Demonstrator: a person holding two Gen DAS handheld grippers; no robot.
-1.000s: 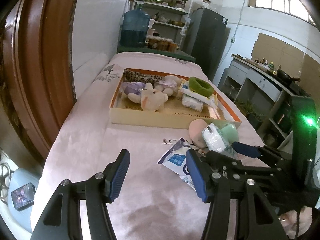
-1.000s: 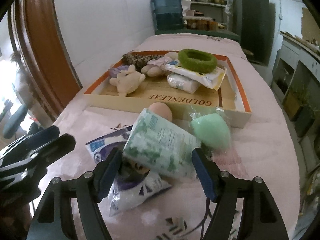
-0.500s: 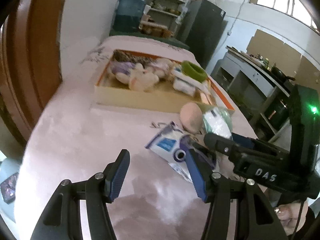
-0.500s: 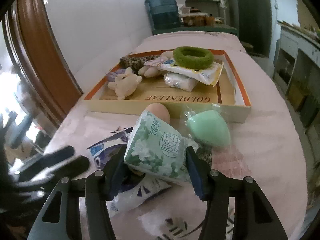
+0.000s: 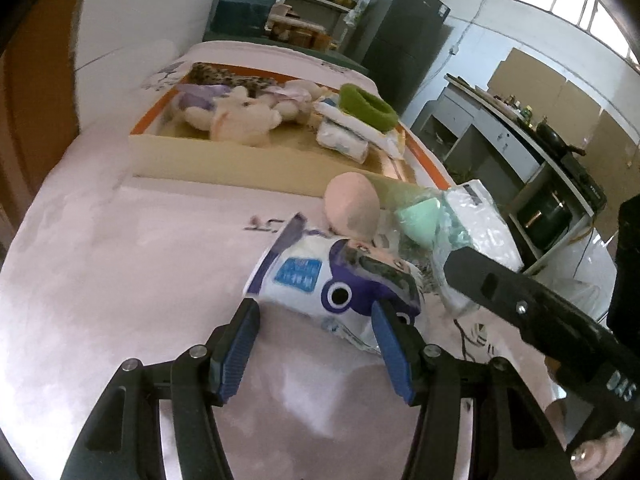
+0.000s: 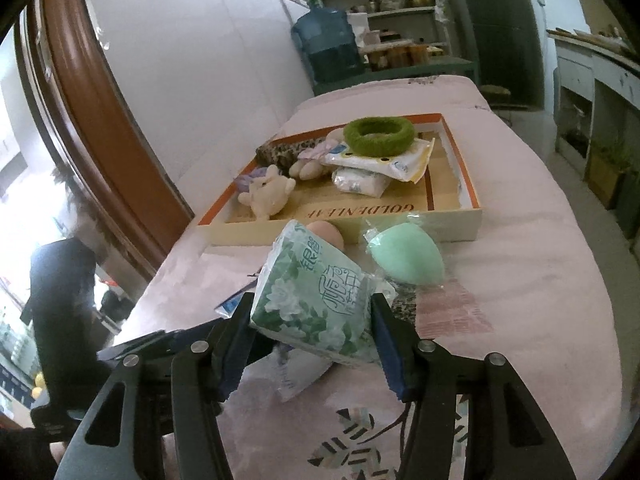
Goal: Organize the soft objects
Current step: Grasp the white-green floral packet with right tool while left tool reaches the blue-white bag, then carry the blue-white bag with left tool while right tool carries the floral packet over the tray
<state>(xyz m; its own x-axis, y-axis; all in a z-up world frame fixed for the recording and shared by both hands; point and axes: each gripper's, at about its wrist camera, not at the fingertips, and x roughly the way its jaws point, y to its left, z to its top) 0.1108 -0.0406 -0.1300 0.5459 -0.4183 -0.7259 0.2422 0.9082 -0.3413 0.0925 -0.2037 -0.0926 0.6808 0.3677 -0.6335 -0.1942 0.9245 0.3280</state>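
1. left wrist view: left claw point(image 5: 316, 350) wide apart, nothing gripped, low over the pink bed point(image 5: 120, 280); its pads flank the near edge of a white-and-purple packet point(image 5: 320, 280).
2. right wrist view: right claw point(image 6: 310, 344) pinches a green floral tissue pack point(image 6: 316, 300), raised off the bed; mint sponge point(image 6: 408, 256) lies beside it, shallow box point(image 6: 460, 224) of plush toys behind.

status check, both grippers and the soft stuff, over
Right gripper shut on green floral tissue pack, jaws just closed. Left gripper open at white-and-purple plastic pouch. Mint sponge and peach ball before orange-rimmed tray.
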